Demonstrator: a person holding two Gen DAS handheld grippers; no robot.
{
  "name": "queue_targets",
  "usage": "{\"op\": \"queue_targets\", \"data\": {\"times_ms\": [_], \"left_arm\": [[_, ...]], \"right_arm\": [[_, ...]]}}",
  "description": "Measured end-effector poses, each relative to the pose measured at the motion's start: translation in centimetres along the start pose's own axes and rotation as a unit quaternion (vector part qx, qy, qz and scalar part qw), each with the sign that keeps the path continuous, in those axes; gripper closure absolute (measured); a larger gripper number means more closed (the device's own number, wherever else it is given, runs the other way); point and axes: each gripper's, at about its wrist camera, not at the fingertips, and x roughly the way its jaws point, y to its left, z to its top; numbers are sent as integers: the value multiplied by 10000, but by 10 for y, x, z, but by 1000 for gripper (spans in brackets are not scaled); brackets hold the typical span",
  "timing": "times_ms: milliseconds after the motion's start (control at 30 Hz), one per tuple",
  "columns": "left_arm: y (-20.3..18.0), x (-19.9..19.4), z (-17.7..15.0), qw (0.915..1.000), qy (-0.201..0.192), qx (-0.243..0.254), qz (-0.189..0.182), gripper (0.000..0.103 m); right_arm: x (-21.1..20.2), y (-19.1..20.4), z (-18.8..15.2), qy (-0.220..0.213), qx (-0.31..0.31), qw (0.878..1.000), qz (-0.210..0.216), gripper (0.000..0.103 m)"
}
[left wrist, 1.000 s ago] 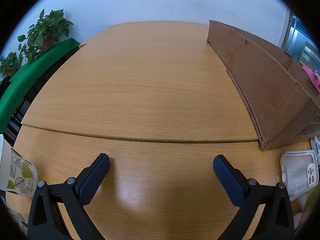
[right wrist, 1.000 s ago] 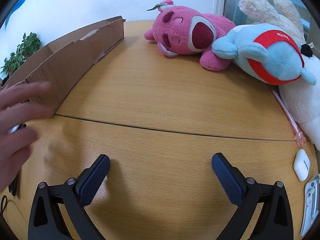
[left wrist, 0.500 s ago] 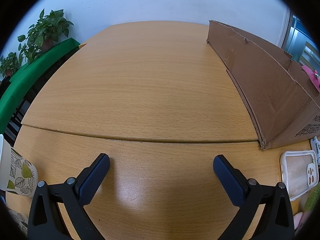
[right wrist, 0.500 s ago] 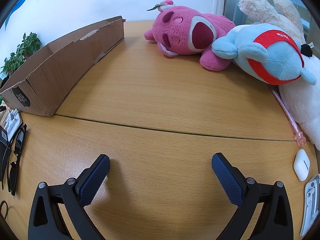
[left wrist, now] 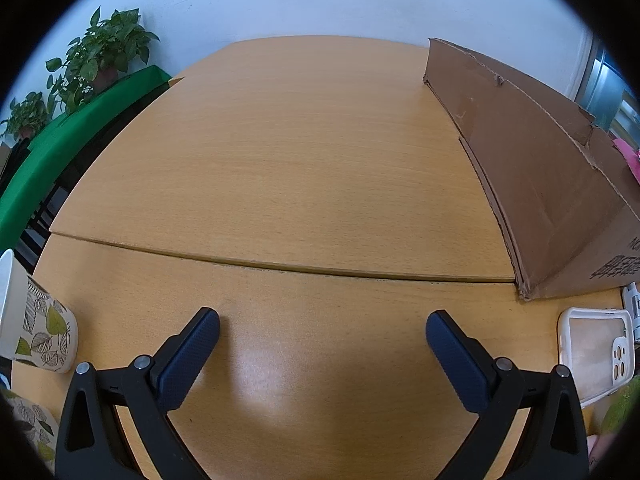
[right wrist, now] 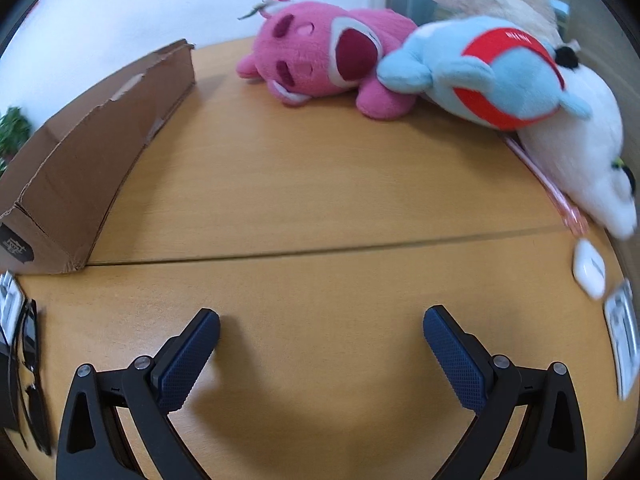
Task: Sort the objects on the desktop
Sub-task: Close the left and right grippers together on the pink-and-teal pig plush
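A long open cardboard box [left wrist: 532,172] lies on the wooden table [left wrist: 280,160]; it also shows at the left in the right wrist view [right wrist: 92,152]. A clear white phone case [left wrist: 596,352] lies right of my open, empty left gripper [left wrist: 322,322]. My right gripper [right wrist: 322,320] is open and empty over bare table. A pink plush [right wrist: 320,52], a blue plush [right wrist: 480,76] and a white plush [right wrist: 580,152] lie at the far right. A white earbud case [right wrist: 588,268], a pink pen [right wrist: 560,200] and black glasses [right wrist: 28,360] lie at the edges.
A leaf-patterned paper cup [left wrist: 36,332] stands at the left edge. Potted plants [left wrist: 100,52] and a green surface [left wrist: 60,148] lie beyond the table's left side. A white flat item [right wrist: 622,332] lies at the right edge.
The hand seen at the left of the right wrist view has gone. The right gripper view has tilted and shifted, with motion blur now. The left gripper has not moved.
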Motion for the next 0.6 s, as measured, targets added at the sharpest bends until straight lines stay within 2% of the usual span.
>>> {"op": "queue_targets", "data": {"times_ms": [67,133,200,267,300,367,467,567,600], "left_arm": [[-4,-15,-6,9998,-116,-109,146,2],[-10,-52,-10,9983,-539,-210,-13,2],[-19,-99,-15,9947,-961,-269,-240,2],[-33,-145,-21,9894,-1268,-275,-654,2],[-41,-162,-23,9868,-1337,-240,-881,1],[-58,-189,-34,9797,-1397,-180,-1426,1],[-85,-202,-50,9691,-1225,-21,-2142,1],[-112,-187,-69,9658,-760,78,-2479,1],[-118,-180,-74,9655,-622,126,-2525,1]], "right_arm": [[-5,7,-4,120,-136,9998,45,0],[-18,21,-9,87,-432,9989,-145,0],[-50,39,-12,-324,-728,9960,-400,0],[-100,63,-17,-980,-994,9897,-324,0],[-120,73,-18,-1204,-1067,9869,-145,0],[-159,94,-25,-1538,-1211,9791,555,0],[-205,136,-41,-2044,-1409,9559,1572,0],[-228,179,-69,-2500,-1666,9345,1911,0],[-225,190,-69,-2508,-1711,9317,1992,0]]}}
